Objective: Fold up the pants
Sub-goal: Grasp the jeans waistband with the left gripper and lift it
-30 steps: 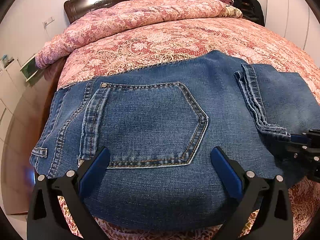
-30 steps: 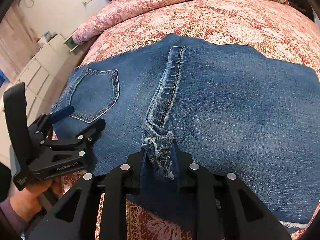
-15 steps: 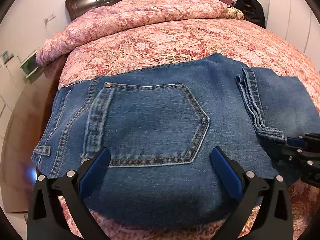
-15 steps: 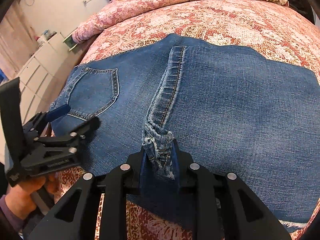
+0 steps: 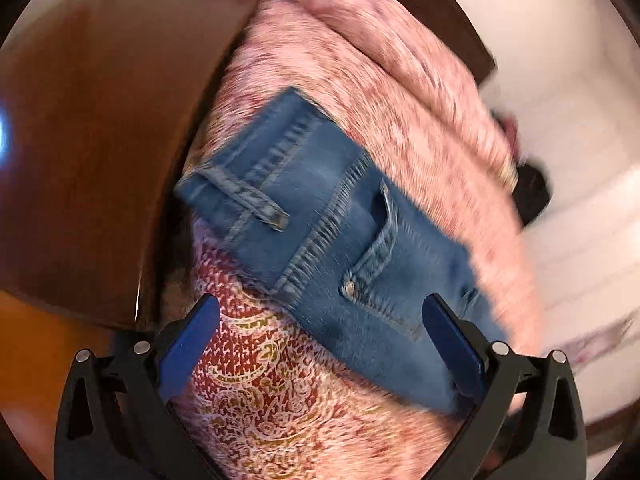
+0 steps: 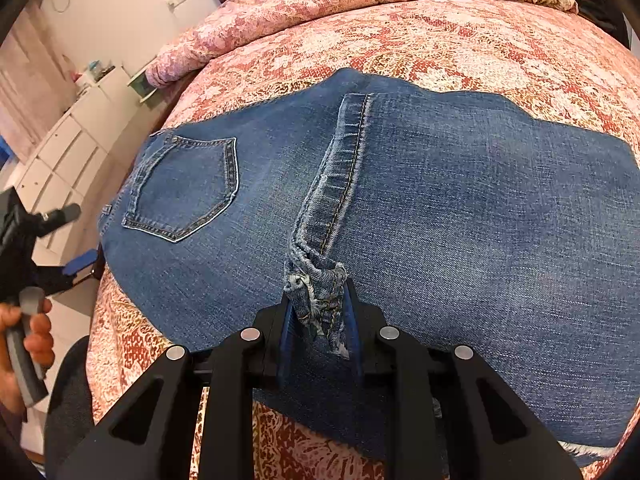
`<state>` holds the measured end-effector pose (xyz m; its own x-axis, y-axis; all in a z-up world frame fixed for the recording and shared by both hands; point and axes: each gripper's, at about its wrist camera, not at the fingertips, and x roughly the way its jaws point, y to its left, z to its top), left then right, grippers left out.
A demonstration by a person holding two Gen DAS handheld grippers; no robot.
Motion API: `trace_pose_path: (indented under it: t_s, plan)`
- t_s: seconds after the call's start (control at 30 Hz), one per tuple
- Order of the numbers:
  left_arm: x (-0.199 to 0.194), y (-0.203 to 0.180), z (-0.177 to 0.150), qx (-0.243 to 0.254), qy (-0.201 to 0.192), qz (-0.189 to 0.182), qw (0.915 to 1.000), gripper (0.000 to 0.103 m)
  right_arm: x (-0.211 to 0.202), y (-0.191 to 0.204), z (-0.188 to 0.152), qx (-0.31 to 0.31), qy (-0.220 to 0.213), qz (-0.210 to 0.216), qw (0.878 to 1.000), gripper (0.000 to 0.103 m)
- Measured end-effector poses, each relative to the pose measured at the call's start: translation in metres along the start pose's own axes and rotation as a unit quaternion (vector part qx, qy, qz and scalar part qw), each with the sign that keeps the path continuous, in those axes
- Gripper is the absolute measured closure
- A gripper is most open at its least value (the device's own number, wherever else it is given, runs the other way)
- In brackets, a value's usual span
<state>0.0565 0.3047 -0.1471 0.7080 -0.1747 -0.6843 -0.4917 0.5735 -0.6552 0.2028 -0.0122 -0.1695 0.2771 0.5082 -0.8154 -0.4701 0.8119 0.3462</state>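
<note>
Clearly, the blue jeans (image 6: 420, 216) lie folded flat across the bed (image 6: 460, 36), on its red and pink patterned bedspread, back pocket (image 6: 184, 188) facing up toward the left. The right tongs (image 6: 316, 320) are clamped on the frayed hem (image 6: 316, 284) at the near edge of the denim, with the stitched hem band running away from them up the middle of the fold. The left tongs (image 5: 320, 344) stand wide apart with nothing between them, off the left side of the bed; their own view is motion-blurred and tilted, showing the waistband end of the jeans (image 5: 320, 216) with a belt loop (image 5: 256, 200) and a rivet (image 5: 350, 288) just ahead of the blue pads. From the right wrist view, a hand (image 6: 24, 344) grips the left tool's grey handle, beside the bed's left edge near a white dresser (image 6: 60, 152).
</note>
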Motion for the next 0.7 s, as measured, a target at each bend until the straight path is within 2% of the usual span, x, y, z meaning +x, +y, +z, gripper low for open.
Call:
trace_pose_path:
  t_s: [0.13, 0.2, 0.3, 0.4, 0.57, 0.63, 0.7]
  plan:
    - [0.005, 0.018, 0.001, -0.084, -0.009, -0.084, 0.9928, 0.002, 0.0, 0.0, 0.0, -0.001, 0.0, -0.001, 1.0, 0.081]
    - [0.01, 0.023, 0.003, -0.107, -0.015, -0.095, 0.9895, 0.002, 0.0, 0.0, 0.0, -0.001, 0.0, -0.001, 1.0, 0.081]
    - [0.019, 0.026, 0.007, -0.121, -0.023, -0.091, 0.9882, 0.002, 0.0, 0.0, -0.001, -0.001, 0.0, -0.001, 1.0, 0.081]
    - [0.023, 0.025, 0.009, -0.128, -0.036, -0.052, 0.9898, 0.002, 0.0, 0.0, -0.001, -0.001, 0.0, -0.001, 1.0, 0.081]
    - [0.024, 0.02, 0.012, -0.117, -0.067, -0.028, 0.9905, 0.002, 0.0, -0.001, 0.0, 0.0, 0.0, 0.001, 1.0, 0.081]
    - [0.031, 0.018, 0.018, -0.127, -0.063, 0.0, 0.9899, 0.002, 0.0, -0.001, 0.0, 0.002, 0.0, 0.001, 1.0, 0.081]
    - [0.034, 0.015, 0.021, -0.132, -0.067, 0.013, 0.9889, 0.002, 0.0, -0.001, 0.0, 0.0, -0.001, 0.001, 1.0, 0.081]
